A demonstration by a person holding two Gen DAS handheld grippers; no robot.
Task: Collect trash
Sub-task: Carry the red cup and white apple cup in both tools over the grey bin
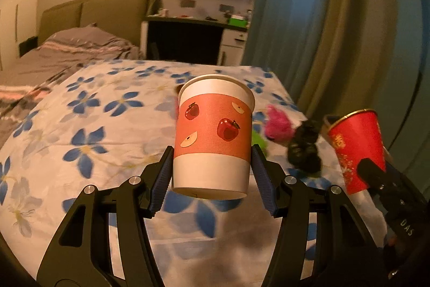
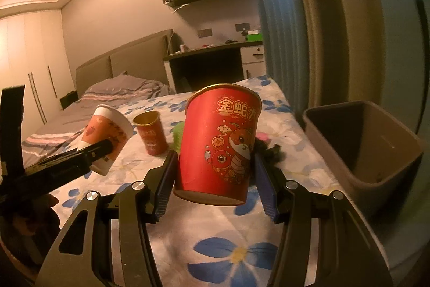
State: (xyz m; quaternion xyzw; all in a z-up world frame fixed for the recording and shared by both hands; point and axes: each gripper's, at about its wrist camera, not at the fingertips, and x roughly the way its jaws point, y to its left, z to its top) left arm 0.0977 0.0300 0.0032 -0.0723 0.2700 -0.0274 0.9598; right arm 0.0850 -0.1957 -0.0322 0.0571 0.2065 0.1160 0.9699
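My left gripper (image 1: pixel 211 171) is shut on a white paper cup with a pink apple band (image 1: pixel 213 136), held upright above the flowered cloth; the cup also shows in the right wrist view (image 2: pixel 107 136). My right gripper (image 2: pixel 213 179) is shut on a red paper cup with a gold snake print (image 2: pixel 219 144), held above the cloth; it also shows in the left wrist view (image 1: pixel 354 149). A small red cup with a gold rim (image 2: pixel 150 132) stands on the cloth behind them. A grey bin (image 2: pixel 376 152) stands at the right edge, open.
Pink fluff (image 1: pixel 276 125), green fluff (image 1: pixel 259 141) and a black tangled clump (image 1: pixel 305 147) lie on the flowered cloth (image 1: pixel 94 125). A bed (image 1: pixel 67 50), a desk (image 1: pixel 188 39) and curtains (image 1: pixel 336 18) lie beyond.
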